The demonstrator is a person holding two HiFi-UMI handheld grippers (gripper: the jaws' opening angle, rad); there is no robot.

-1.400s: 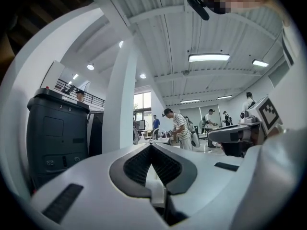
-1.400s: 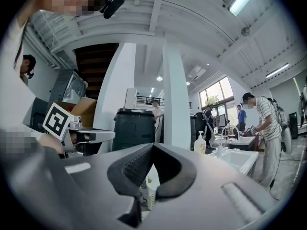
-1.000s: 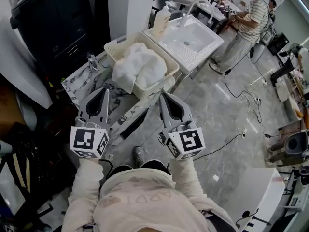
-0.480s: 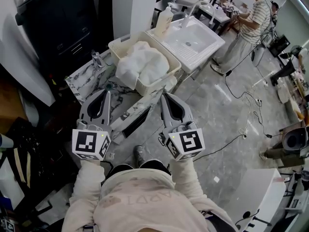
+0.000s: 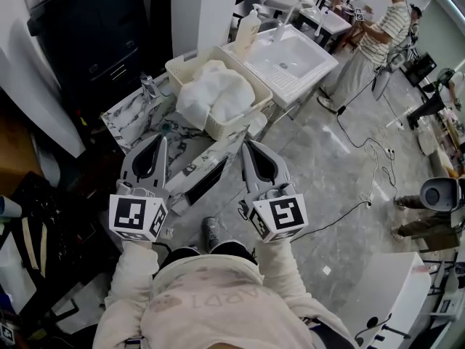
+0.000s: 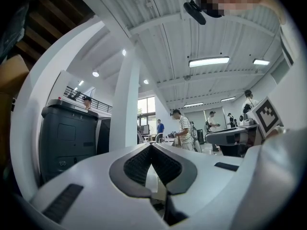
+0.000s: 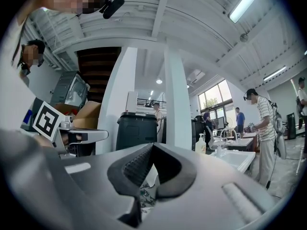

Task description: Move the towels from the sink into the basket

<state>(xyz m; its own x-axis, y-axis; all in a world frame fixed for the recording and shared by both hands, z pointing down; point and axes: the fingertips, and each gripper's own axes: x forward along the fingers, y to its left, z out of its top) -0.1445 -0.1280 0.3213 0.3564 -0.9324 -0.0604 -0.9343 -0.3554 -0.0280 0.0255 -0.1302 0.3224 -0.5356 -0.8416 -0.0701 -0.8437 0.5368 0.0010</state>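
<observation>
White towels (image 5: 214,93) fill the cream basket (image 5: 256,91) that stands on the marble counter (image 5: 131,118), left of the white sink (image 5: 290,60). The sink basin shows no towel in it. My left gripper (image 5: 161,139) is held low in front of the counter, jaws shut with nothing between them. Beside it my right gripper (image 5: 245,145) is also shut and empty, its tips near the counter's front edge. In the left gripper view the gripper (image 6: 150,146) points out at the hall; in the right gripper view the gripper (image 7: 152,144) does the same, with the sink (image 7: 237,158) at right.
A soap bottle (image 5: 246,29) stands at the sink's back left. A small bottle (image 5: 148,87) sits on the counter near a black cabinet (image 5: 83,27). A person in a striped shirt (image 5: 378,38) stands beyond the sink. Cables (image 5: 363,151) trail over the floor at right.
The head view has shifted slightly, so counter and basket sit a little further right. Both grippers have stayed in place, shut. The person at the far right has moved a step.
</observation>
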